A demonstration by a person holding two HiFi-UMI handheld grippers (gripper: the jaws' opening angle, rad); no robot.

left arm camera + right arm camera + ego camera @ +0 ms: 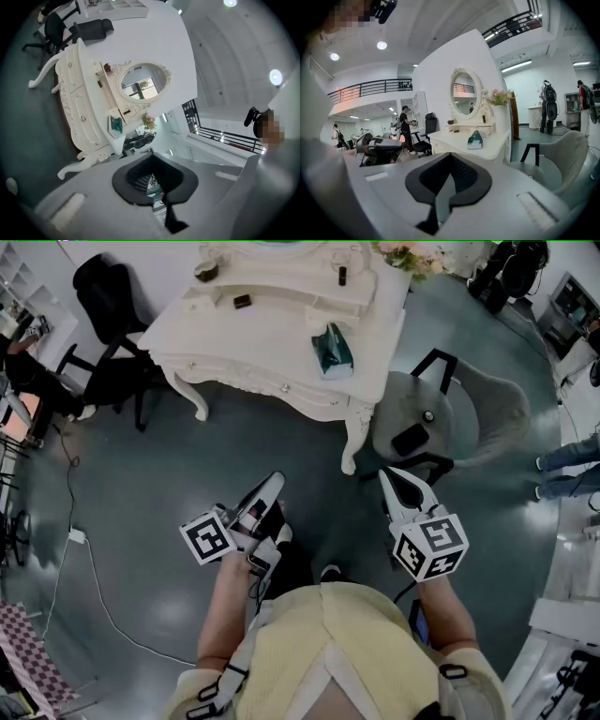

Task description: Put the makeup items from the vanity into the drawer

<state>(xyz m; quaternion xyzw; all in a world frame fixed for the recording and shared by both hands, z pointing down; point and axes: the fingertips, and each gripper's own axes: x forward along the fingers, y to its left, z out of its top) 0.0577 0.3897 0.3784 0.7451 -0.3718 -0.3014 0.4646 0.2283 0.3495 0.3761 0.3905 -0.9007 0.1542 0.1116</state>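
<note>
Grey floor (178,474) separates left tongs (276,481) and right tongs (387,475) from vanity edge (265,379).

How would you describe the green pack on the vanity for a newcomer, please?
Start at the white vanity. The green pack lies on its flat top, at the grey chair's end. It alone is teal; the shelf's items are small and dark.
</note>
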